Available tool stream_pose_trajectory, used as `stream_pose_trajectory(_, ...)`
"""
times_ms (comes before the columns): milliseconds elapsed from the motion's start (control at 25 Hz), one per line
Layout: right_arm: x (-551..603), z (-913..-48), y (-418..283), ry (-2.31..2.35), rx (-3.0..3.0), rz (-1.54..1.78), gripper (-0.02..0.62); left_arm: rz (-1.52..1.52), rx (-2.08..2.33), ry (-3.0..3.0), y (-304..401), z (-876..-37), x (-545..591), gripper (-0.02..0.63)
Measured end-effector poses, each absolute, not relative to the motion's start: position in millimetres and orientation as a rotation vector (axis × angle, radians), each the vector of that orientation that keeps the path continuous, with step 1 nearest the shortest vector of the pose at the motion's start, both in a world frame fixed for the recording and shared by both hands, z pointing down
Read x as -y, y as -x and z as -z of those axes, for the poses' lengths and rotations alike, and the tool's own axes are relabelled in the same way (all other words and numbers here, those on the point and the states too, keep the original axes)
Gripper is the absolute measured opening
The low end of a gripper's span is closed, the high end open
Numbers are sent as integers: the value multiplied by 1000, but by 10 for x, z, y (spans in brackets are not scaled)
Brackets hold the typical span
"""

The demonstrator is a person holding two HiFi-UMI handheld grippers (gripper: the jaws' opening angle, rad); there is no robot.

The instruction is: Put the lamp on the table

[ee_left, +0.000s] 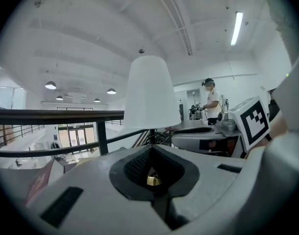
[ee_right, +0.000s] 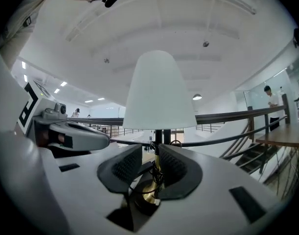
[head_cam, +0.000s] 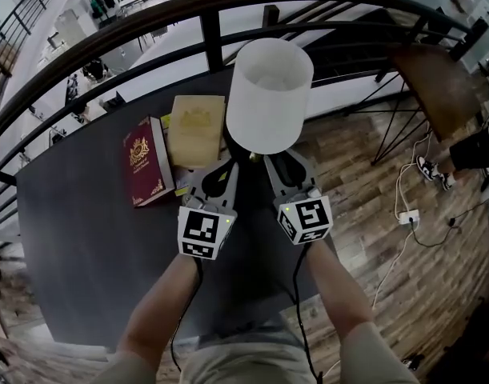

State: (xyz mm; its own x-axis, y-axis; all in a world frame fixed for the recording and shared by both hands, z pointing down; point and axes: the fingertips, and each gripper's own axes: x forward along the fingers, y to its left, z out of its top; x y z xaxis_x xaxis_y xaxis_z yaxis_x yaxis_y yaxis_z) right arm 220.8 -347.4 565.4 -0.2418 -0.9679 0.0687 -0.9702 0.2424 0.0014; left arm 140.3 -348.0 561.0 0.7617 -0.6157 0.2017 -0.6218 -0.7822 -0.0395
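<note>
The white-shaded lamp with a brass stem [head_cam: 268,94] stands upright on the dark grey table [head_cam: 92,254], just right of the tan book [head_cam: 198,130]. The left gripper [head_cam: 230,166] clasps its stem, while the right gripper [head_cam: 270,165] is slack, its jaws wide apart around the stem. I'd loosen the left one gently, then draw both straight back.

The left gripper [head_cam: 226,169] and right gripper [head_cam: 279,163] are pointing forward side by side — the left is clamping shut, the right is gaping wide.

Bright, even ceiling light fills my views; a strip light [ee_left: 236,28] glares right of the lamp [ee_left: 151,94]. Fisheye edges bend and darken.
</note>
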Motion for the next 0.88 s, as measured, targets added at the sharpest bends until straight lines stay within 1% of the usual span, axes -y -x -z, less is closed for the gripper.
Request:
stream_pose_trajectory(280,3031,-5179,-2215,-1926,2397,-87,99,-314,1012,-2952,-1294,-5128,3154,6)
stream_pose_trajectory(360,2900,-4976,-2234,-1946,2390,-84,46,-302,1009,-2966,-1271,-4944,3075,6)
stream_pose_trajectory(680,2301,-4116,-2236,-2007,2421,-118,35,-219,1012,-2978,-1133,-4191,2732,6)
stream_pose_trajectory(880,1961,-3669,-2081,-1979,2453,-110,35,-122,1008,-3002,-1023,-3657,2461,6)
